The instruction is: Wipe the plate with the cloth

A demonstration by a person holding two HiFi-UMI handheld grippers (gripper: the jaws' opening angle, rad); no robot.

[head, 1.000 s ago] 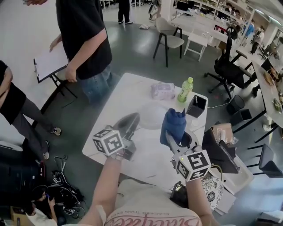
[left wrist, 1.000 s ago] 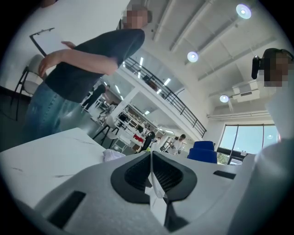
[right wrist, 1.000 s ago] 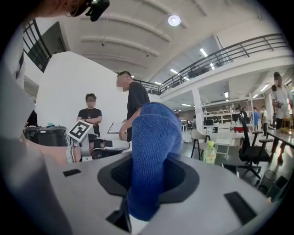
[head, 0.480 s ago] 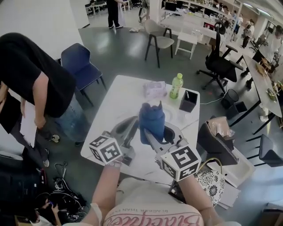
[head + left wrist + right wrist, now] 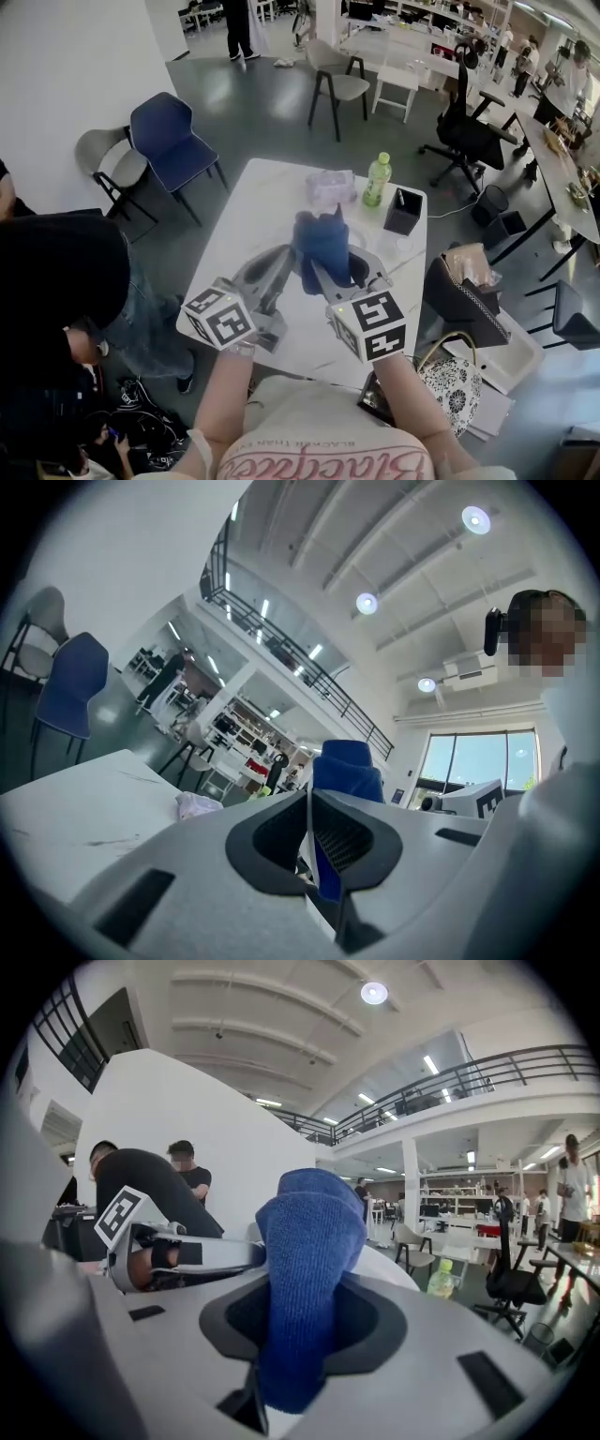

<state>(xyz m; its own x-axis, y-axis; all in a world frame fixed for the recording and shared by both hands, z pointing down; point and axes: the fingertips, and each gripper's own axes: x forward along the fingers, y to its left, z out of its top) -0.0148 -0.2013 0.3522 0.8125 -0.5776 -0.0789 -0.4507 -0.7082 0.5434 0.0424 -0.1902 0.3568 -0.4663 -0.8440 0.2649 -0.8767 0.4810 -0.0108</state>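
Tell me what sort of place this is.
Most likely a large open-plan office or lab. A rolling office chair stands by a long desk, and a railed mezzanine runs overhead, with more workstations beyond.

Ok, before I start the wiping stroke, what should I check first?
1. Cloth gripped: ok. The right gripper is shut on the blue cloth, which sticks up past its jaws.
2. Plate held: ok. The left gripper is closed on a thin white edge, apparently the plate rim.
3. Cloth against plate: cannot tell. It sits just behind that edge.
4. Obstacles: ok. The green bottle and black holder stand at the far end of the table, apart from both grippers.
5. Bystander: not ok. A person bends close beside the table on the left.
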